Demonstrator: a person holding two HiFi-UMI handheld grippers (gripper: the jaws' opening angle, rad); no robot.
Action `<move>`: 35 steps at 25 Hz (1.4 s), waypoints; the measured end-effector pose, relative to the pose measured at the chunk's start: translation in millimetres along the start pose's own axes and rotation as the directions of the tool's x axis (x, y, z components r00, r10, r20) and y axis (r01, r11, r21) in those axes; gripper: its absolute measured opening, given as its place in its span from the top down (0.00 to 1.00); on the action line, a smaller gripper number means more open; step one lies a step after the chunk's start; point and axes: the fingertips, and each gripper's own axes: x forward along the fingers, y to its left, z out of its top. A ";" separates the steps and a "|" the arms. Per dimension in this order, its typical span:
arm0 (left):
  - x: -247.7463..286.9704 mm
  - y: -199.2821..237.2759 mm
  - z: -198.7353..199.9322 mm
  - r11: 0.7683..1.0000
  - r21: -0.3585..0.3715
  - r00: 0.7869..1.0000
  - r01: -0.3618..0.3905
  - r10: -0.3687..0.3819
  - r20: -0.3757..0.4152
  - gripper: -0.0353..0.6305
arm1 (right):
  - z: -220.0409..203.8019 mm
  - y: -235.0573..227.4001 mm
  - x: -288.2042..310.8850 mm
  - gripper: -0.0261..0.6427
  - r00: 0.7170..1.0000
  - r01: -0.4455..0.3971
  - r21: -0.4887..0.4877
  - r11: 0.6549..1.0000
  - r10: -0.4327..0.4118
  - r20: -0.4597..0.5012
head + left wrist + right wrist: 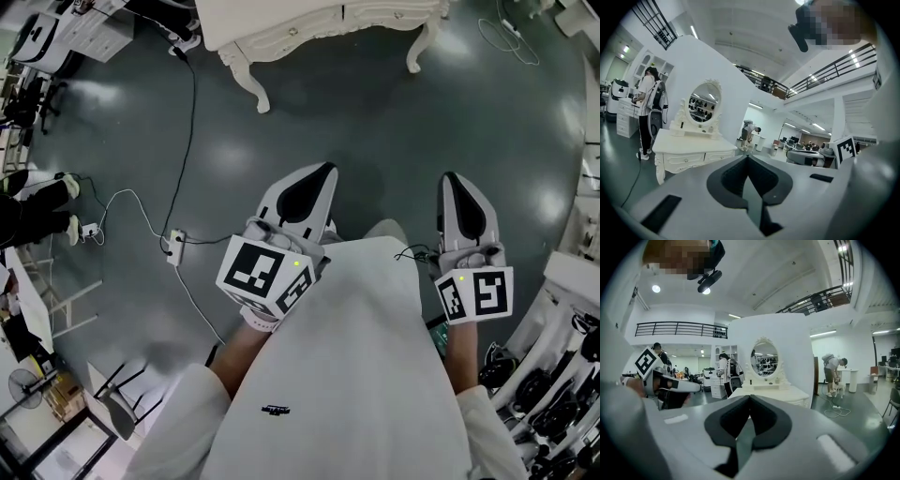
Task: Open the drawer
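A white carved dressing table (281, 33) stands ahead on the grey floor, its two drawers (370, 14) facing me. In the left gripper view the table (691, 146) with its oval mirror (704, 103) lies to the left, both drawer fronts (684, 159) shut. It sits straight ahead in the right gripper view, table (780, 393) partly hidden behind the jaws. My left gripper (319, 175) (747, 158) and right gripper (454, 180) (750, 397) point forward side by side, well short of the table. Both are shut, with nothing between the jaws.
A black cable and a white power strip (175, 246) lie on the floor to the left. White cabinets (89, 37) stand at the far left, equipment (553, 394) at the right. One person (647, 110) stands beside the table; another (751, 131) bends over behind it.
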 end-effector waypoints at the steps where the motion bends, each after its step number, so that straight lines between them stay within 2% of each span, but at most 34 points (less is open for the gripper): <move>1: -3.0 6.1 2.6 1.000 -0.002 1.000 -0.003 0.003 0.003 0.93 | 0.1 4.7 5.1 0.94 1.000 -0.003 0.003 1.000 0.003 -0.001; 9: -14.0 50.2 8.1 0.998 -0.056 0.999 -0.033 0.033 0.012 0.93 | 4.6 35.2 44.5 0.94 0.998 -0.053 -0.034 0.998 0.052 -0.023; 17: 16.5 78.5 14.5 0.996 -0.068 0.998 -0.062 0.062 0.000 0.93 | -1.1 17.7 84.1 0.94 0.995 -0.086 -0.034 0.996 0.084 -0.051; 22: 57.3 96.2 27.1 0.992 -0.088 0.996 -0.088 0.088 -0.003 0.93 | 1.2 -13.1 121.6 0.94 0.992 -0.109 -0.035 0.993 0.106 -0.067; 29: 146.2 112.7 61.8 0.994 -0.059 0.995 -0.096 0.095 -0.021 0.93 | 18.1 -77.2 189.2 0.94 0.986 -0.156 -0.034 0.987 0.153 -0.070; 35: 212.9 124.9 89.0 0.988 -0.051 0.989 -0.146 0.144 -0.030 0.93 | 35.9 -130.4 248.1 0.94 0.976 -0.212 -0.024 0.977 0.210 -0.054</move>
